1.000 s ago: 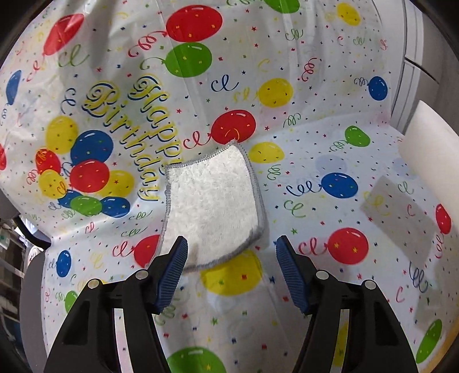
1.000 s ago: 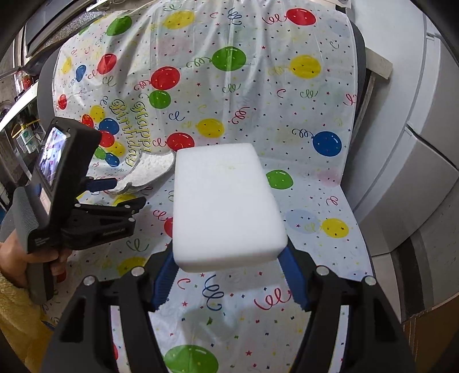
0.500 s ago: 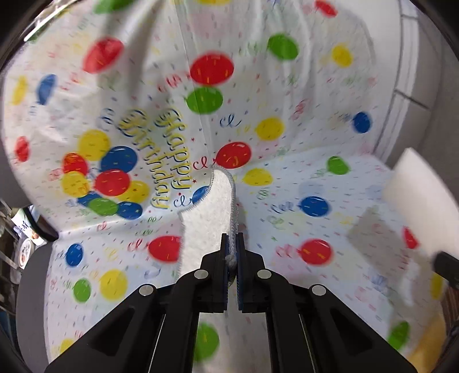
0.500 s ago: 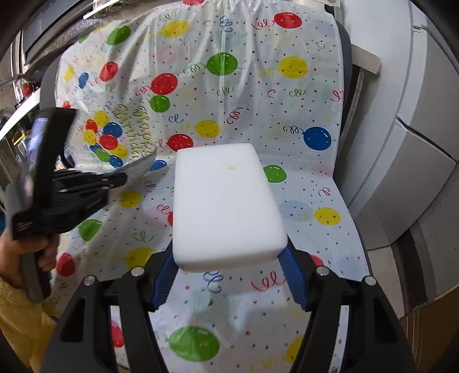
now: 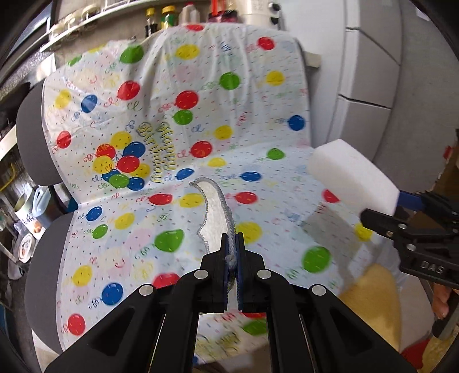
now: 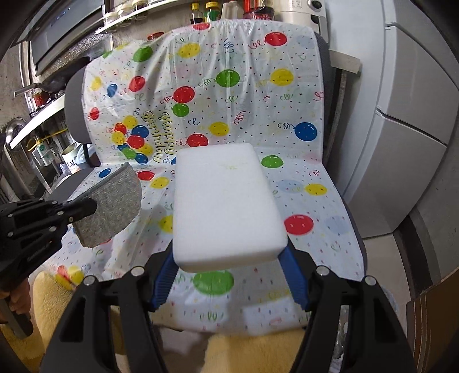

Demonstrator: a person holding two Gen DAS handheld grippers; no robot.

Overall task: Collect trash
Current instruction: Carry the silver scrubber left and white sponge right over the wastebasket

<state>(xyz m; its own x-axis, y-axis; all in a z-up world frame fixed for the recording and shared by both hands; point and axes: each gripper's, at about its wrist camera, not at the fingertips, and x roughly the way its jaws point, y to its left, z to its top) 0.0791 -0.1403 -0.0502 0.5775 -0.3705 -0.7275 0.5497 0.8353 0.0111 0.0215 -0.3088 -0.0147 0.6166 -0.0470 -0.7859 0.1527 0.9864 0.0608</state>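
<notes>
Here the left gripper is holding a small cloth, its jaws pressed together on one grey-stitched edge so the cloth is standing on edge in front of them, clear of the seat below. Seen from the right wrist camera, the same cloth is showing its grey side and hanging out from the left gripper above the front left part of the seat. The right gripper is carrying a white sponge block, with its jaws clamped against the block's two long sides near the back end, and the block is sticking forward, level, over the seat. From the left wrist camera the sponge block is sitting at the right, held up in the air by the right gripper. Under both is a chair draped with a plastic sheet printed with coloured balloons and the words "Happy Birthday". Bottles are standing on a shelf behind the chair's back, and a pale grey cabinet is standing just beside the chair on the right.
</notes>
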